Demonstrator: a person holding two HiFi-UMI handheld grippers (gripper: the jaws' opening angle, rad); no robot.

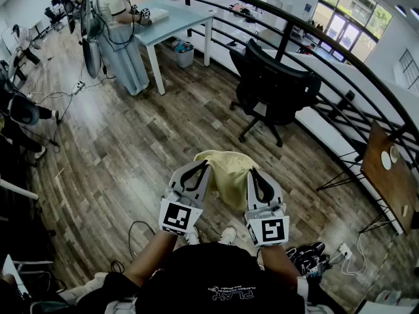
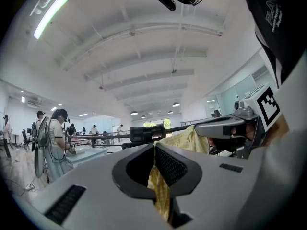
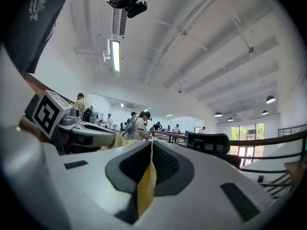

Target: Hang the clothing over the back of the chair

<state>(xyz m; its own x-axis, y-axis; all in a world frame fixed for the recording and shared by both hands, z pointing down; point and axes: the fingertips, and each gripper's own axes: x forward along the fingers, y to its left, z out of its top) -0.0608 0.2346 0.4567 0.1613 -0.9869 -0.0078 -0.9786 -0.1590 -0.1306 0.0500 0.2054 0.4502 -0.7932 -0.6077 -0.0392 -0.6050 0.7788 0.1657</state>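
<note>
Left claw (image 1: 198,169) and right claw (image 1: 256,175): each clamped tight on an edge of the yellow clothing (image 1: 226,172). Cloth is held up between them, above the wood floor (image 1: 131,149). Black office chair (image 1: 278,87) stands farther ahead, well apart, beside the railing (image 1: 340,51).

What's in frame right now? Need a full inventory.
clothing: 1, pale yellow, held up between both grippers
chair: 1, black, ahead on the floor, beside the railing
railing: 1, black, curving along the right
table: 1, pale blue top, far upper left
bin: 1, grey, under the table
people: at least two, by the table
wooden board: 1, brown, right edge
left gripper: 1, grey, shut on clothing
right gripper: 1, grey, shut on clothing
</note>
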